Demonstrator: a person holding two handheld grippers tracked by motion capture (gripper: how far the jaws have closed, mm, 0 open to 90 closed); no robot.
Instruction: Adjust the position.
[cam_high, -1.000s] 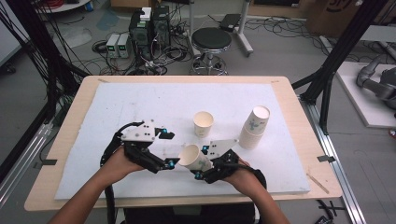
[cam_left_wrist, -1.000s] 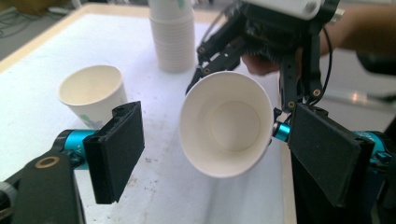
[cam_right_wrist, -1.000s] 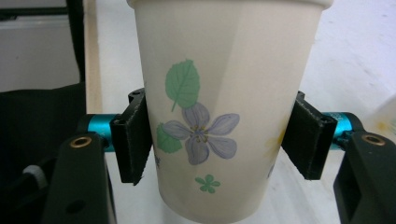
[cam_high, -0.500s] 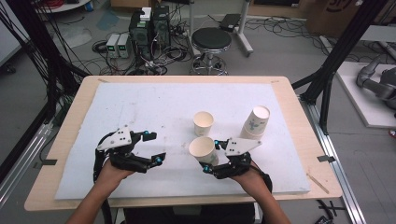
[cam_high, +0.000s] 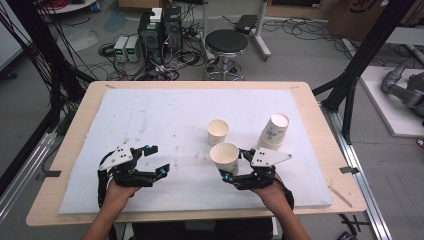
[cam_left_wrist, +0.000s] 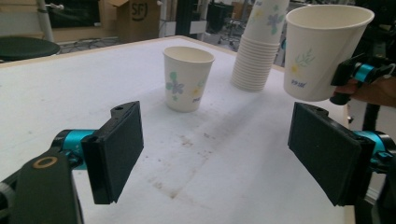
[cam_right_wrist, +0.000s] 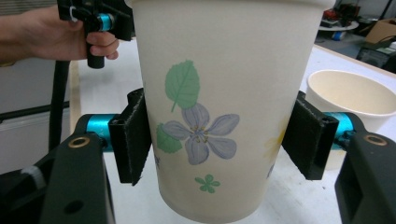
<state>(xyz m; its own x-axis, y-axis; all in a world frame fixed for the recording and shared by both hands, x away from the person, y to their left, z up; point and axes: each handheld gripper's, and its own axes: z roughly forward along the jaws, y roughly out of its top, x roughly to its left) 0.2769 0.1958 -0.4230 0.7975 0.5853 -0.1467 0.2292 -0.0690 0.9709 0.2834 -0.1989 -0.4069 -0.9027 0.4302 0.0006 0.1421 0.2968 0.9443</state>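
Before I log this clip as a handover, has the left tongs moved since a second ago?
Yes. The left tongs pulled left, away from the held cup, which they had been beside, toward the table's left edge.

"SF" on the cardboard box (cam_left_wrist: 138, 17); tiny blue print, illegible, on the held paper cup (cam_left_wrist: 322, 51).

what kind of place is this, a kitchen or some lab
Most likely a robotics or data-recording lab, not a kitchen. The white-topped table sits inside a black frame rig, computer boxes and tangled cables lie on the floor behind it, and a grey robot arm rests at the right.
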